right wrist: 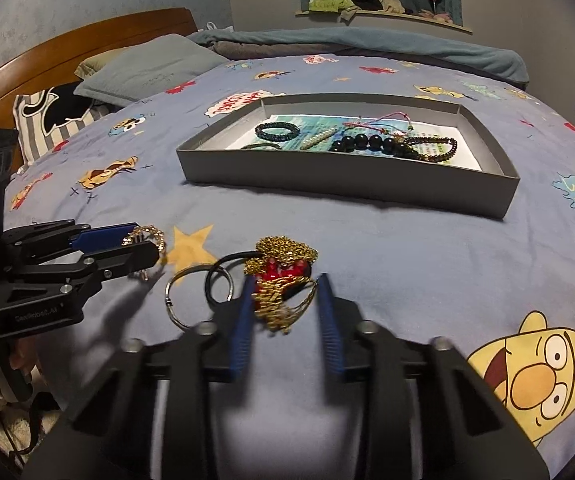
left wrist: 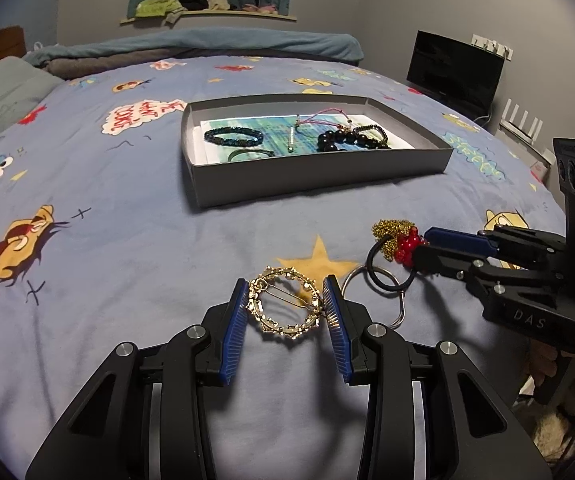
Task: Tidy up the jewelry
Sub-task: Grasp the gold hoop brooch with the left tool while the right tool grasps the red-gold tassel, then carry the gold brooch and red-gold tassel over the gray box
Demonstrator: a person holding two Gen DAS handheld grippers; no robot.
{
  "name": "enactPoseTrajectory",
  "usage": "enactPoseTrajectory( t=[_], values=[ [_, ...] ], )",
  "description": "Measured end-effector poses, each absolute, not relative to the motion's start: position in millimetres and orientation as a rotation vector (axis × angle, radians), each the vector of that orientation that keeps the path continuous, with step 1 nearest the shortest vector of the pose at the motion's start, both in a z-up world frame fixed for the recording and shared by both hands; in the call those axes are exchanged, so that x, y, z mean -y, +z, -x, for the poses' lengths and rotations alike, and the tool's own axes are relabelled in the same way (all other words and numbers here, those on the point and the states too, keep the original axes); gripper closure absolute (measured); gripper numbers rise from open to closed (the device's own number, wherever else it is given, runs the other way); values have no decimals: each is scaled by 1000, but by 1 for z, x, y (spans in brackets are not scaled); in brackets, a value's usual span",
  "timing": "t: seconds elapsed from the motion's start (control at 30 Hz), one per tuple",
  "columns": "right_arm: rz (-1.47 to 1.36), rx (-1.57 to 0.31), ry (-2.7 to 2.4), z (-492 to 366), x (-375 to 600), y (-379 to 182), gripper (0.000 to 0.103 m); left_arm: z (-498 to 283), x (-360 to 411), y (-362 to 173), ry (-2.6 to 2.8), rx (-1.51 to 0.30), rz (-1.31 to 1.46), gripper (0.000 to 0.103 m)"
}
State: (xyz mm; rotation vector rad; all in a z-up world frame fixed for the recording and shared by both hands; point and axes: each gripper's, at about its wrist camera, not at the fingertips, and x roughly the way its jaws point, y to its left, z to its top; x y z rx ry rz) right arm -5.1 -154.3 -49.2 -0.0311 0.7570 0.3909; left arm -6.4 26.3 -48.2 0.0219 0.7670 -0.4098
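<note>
A grey cardboard tray (left wrist: 311, 178) on the bed holds several bracelets; it also shows in the right wrist view (right wrist: 347, 184). My left gripper (left wrist: 287, 300) is around a round gold brooch (left wrist: 285, 304), its blue pads touching both sides of it. My right gripper (right wrist: 287, 294) straddles a tangle of gold chain with red beads (right wrist: 283, 276), jaws apart on either side. The same tangle (left wrist: 401, 240) sits at the right gripper's tips in the left wrist view. A black hair tie (left wrist: 387, 276) and a silver ring (left wrist: 367, 280) lie between the two grippers.
The bedspread (left wrist: 127, 240) is blue with cartoon prints. Pillows (right wrist: 147, 68) and a wooden headboard (right wrist: 87, 40) are at the far left. A folded blanket (left wrist: 207, 44) lies along the far edge. A monitor (left wrist: 455, 72) stands beyond the bed on the right.
</note>
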Motion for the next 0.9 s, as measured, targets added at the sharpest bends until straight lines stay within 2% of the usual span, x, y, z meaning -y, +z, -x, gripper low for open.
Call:
enactPoseTrajectory(
  t=[0.23, 0.57, 0.9],
  values=[
    [34, -740, 393, 9, 158, -45, 91, 7, -27, -48, -410, -767, -21, 64],
    [42, -641, 376, 14, 170, -19, 91, 5, -32, -41, -402, -750, -16, 64],
    [67, -555, 378, 6, 171, 23, 91, -2, -31, -10, -414, -716, -22, 64]
  ],
)
